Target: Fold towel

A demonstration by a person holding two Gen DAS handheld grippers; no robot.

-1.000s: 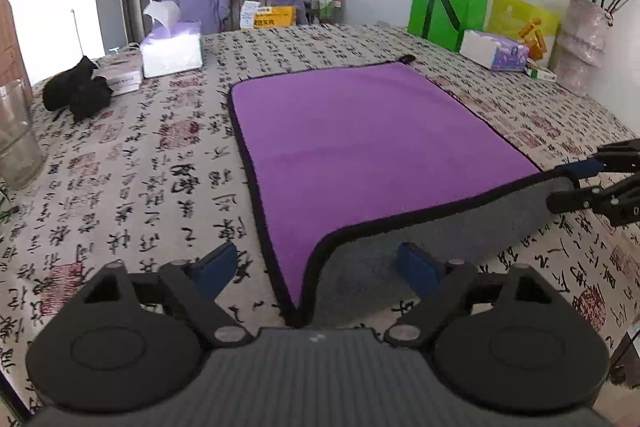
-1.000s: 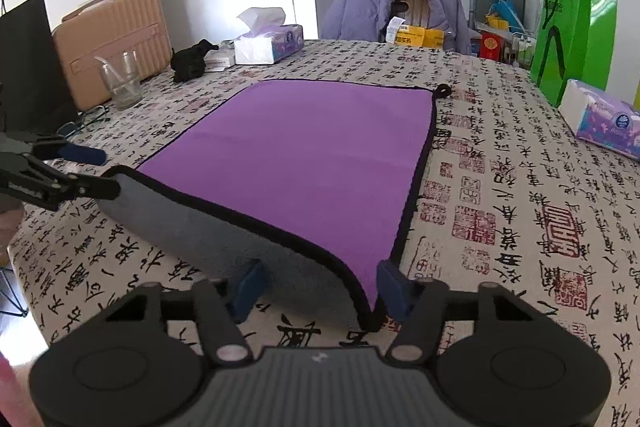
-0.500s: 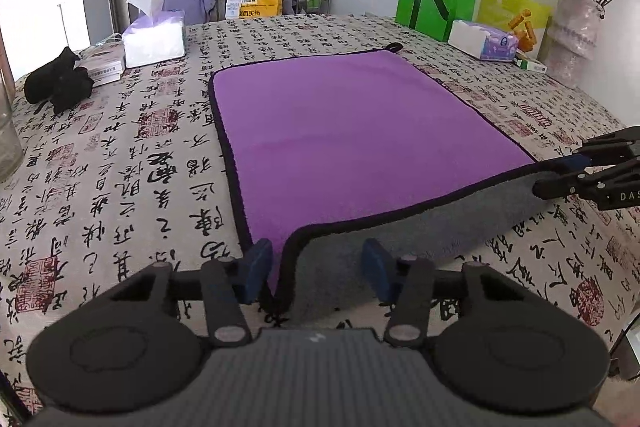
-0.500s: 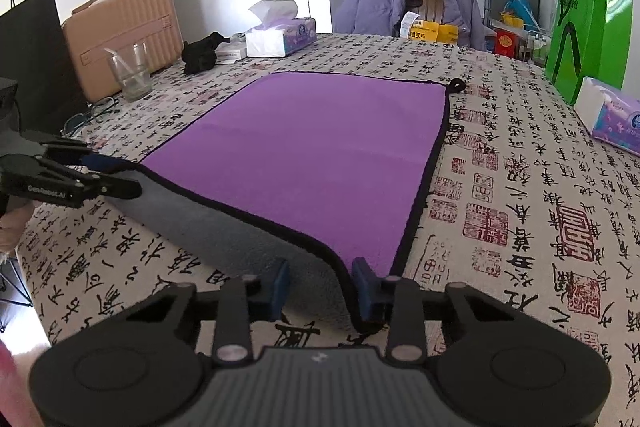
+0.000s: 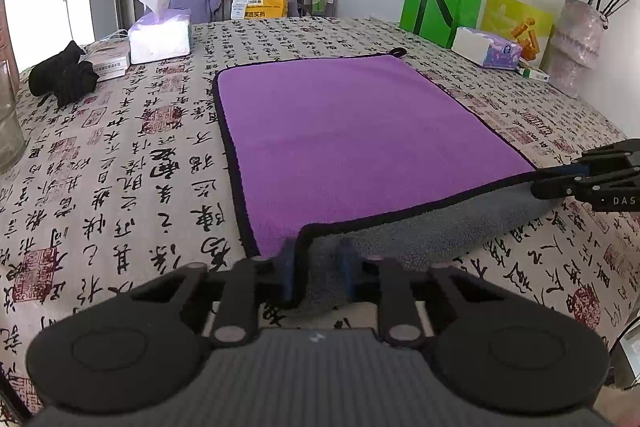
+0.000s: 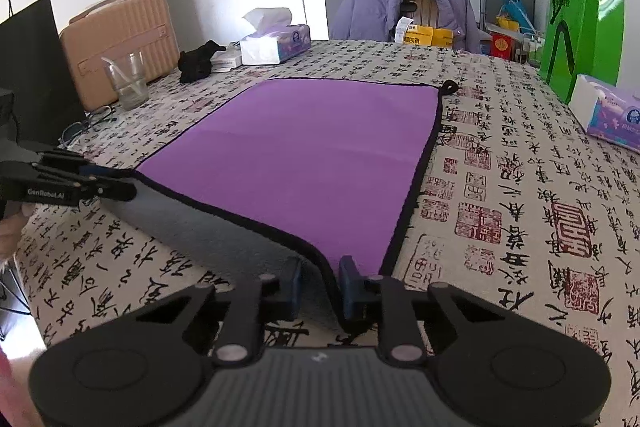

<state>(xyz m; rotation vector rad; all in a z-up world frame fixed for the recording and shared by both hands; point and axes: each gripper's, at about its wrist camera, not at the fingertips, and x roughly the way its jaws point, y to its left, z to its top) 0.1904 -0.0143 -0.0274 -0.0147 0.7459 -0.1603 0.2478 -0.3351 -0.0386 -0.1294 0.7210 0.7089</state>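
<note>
Both grippers' fingers (image 5: 289,269) now shut on towel (image 5: 360,131) corners.

Both grippers — left gripper (image 5: 318,273) and right gripper (image 6: 320,285) — closed from wide open onto the near corners, at 6 o'clock, of the purple black-edged microfibre towel (image 5: 360,135).

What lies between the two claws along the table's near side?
Only the towel's lifted near edge, grey underside showing, spans from the left claw to the right claw; both wrist views show it.

A purple towel (image 5: 360,135), black-edged with a grey underside, lay on a beige tablecloth (image 5: 120,163) printed with black calligraphy.
</note>
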